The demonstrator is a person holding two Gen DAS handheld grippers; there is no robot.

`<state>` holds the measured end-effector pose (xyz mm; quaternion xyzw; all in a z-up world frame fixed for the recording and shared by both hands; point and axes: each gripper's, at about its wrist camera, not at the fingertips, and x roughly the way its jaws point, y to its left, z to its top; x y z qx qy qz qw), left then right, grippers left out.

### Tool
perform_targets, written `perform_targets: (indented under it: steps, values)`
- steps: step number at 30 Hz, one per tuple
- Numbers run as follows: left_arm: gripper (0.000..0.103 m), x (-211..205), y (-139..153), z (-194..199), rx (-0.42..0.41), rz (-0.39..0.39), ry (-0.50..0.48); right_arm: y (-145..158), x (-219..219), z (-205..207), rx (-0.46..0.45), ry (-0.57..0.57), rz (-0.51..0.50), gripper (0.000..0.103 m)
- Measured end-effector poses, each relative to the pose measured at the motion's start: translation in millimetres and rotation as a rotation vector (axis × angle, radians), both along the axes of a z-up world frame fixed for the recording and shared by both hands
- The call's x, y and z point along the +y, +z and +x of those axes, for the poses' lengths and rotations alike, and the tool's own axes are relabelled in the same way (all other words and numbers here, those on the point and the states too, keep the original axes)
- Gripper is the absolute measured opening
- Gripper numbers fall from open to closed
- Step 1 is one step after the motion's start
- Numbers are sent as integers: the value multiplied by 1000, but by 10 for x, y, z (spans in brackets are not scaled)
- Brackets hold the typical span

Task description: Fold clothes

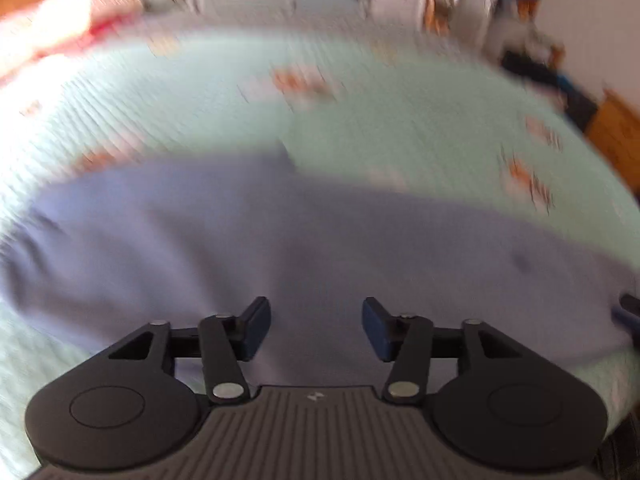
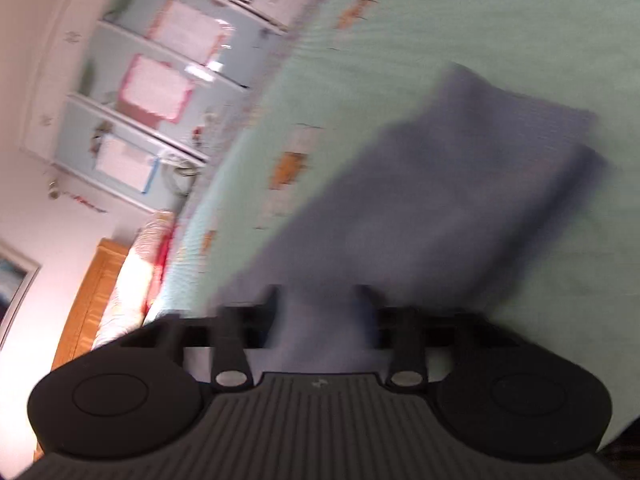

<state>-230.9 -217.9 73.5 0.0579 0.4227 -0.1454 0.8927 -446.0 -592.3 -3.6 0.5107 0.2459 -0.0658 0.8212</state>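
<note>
A lavender-blue garment [image 1: 280, 240] lies spread on a pale green bed sheet [image 1: 360, 120] with small orange prints. My left gripper [image 1: 316, 326] hovers over the garment's near part, open, with nothing between its fingers. At the far right edge of the left wrist view a dark tip of the other gripper [image 1: 628, 308] shows. In the right wrist view the same garment [image 2: 460, 192] stretches away up and to the right, partly folded. My right gripper [image 2: 318, 300] is open over its near end; the view is blurred.
A light blue cabinet [image 2: 160, 92] with pink-framed papers stands beyond the bed. A wooden headboard [image 2: 88, 292] and a pink-white pillow [image 2: 132, 280] are at the bed's end. Dark clutter [image 1: 536, 68] and wooden furniture [image 1: 616, 132] lie past the bed's far right.
</note>
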Motion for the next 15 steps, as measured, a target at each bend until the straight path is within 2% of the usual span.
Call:
perform_targets:
  steps: [1,4,7,11,13,15]
  values:
    - [58,-101,-18,-29,4,25,-4,-13,-25,-13,12,-7,6,17]
    - [57,-402,-71,-115,16,100,-15,160,20,-2,58,11,-66,20]
    - [57,-645,71,-248,-23,115,-69,372,116,29,45,39,-165,37]
    - [57,-1039,151,-379,-38,115,-176,433,185,145,0,71,-269,37]
    - [57,-1248,60,-444,-24,138,-221,296,130,190,25,63,-282,37]
    - [58,-1388,-68,-476,17,156,-245,134,78,252,69,62,-315,9]
